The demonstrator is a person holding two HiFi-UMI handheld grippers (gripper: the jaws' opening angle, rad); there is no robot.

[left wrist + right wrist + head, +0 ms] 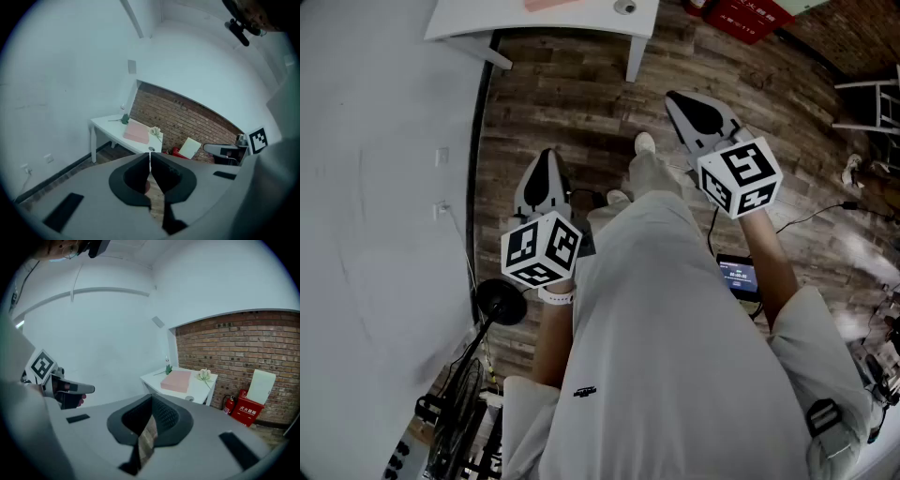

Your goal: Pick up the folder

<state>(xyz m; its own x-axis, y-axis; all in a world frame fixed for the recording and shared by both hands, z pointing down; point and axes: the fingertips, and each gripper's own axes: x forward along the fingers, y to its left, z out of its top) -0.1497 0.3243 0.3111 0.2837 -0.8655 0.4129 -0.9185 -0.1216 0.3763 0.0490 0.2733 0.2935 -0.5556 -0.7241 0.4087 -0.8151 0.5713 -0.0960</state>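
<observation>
Standing well off the white table (212, 380), task not started. Left gripper (150, 153) and right gripper (151, 398) both pressed together, nothing between them. Pink folder (176, 380) lies flat on the table, far ahead of both; approach, grasp and lift all remain.

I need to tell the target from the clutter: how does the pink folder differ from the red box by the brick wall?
The pink folder lies flat on the white table; the red box stands on the floor against the brick wall. The folder is pale and plain; the box is bright red with white print. Both sit close to that wall.
</observation>
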